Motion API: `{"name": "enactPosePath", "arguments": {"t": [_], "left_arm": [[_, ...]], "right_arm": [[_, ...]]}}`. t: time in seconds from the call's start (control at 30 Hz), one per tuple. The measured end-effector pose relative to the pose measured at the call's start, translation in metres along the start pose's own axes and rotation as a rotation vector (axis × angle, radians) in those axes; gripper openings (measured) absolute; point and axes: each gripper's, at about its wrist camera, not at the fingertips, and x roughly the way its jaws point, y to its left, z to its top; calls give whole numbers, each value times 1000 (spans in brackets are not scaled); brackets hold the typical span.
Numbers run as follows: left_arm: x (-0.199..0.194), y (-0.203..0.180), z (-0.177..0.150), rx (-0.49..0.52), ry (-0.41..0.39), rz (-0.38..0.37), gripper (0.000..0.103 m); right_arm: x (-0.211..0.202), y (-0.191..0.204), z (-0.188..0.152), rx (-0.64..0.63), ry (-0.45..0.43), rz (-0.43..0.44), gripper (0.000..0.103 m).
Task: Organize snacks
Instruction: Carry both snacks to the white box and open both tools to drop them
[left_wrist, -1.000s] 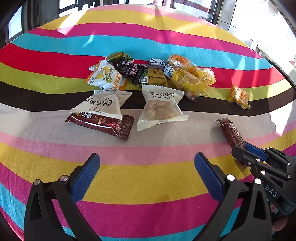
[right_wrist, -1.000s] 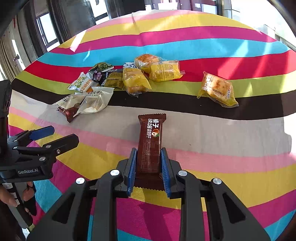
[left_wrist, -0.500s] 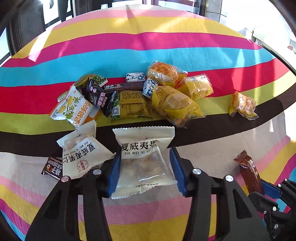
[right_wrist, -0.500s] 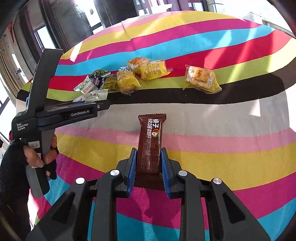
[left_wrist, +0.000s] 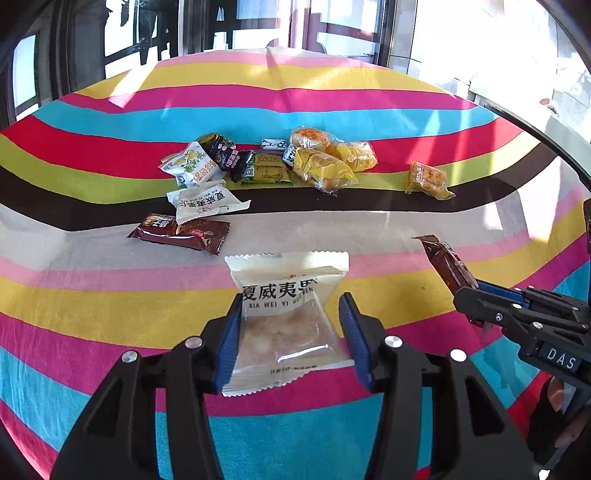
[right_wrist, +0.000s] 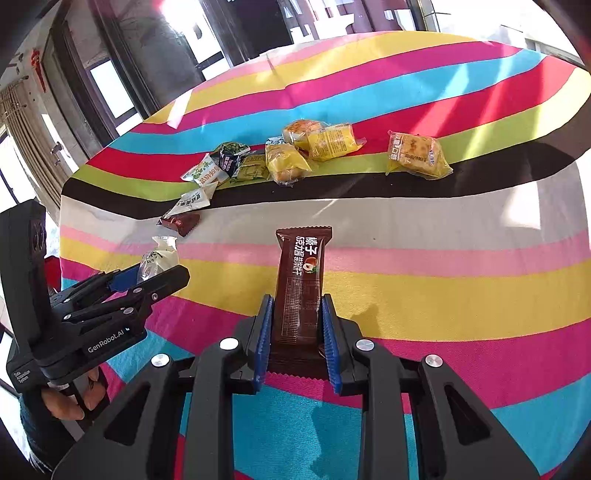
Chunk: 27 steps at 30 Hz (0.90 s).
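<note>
My left gripper (left_wrist: 290, 332) is shut on a white snack packet with black print (left_wrist: 286, 317) and holds it above the striped cloth, near me. My right gripper (right_wrist: 297, 332) is shut on a brown chocolate wafer bar (right_wrist: 301, 284), held upright. The right gripper with its bar (left_wrist: 445, 264) shows at the right of the left wrist view. The left gripper with its packet (right_wrist: 159, 258) shows at the left of the right wrist view. A pile of snacks (left_wrist: 266, 162) lies further back.
A second white packet (left_wrist: 205, 201) overlaps a brown bar (left_wrist: 181, 232) left of centre. Yellow cake packets (left_wrist: 328, 162) lie in the pile, one orange packet (left_wrist: 428, 179) apart at the right. The striped tablecloth (left_wrist: 110, 302) covers the table. Windows stand behind.
My left gripper closed on the white packet, lifted it off the cloth and drew it back from the pile. My right gripper kept its hold on the brown bar.
</note>
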Motion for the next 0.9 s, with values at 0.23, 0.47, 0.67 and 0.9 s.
{"name": "enactPosePath", "arguments": {"t": [0.23, 0.47, 0.67, 0.9], "left_arm": [[-34, 18, -33, -34, -26, 28, 51], [-58, 48, -62, -95, -30, 60, 51], [-81, 66, -84, -112, -46, 109, 51], [-104, 96, -113, -171, -55, 157, 51]], "right_arm": [[-4, 29, -18, -43, 38, 42, 26], [1, 74, -36, -129, 77, 86, 26], [2, 117, -52, -215, 98, 138, 26], [4, 168, -70, -327, 123, 196, 26]]}}
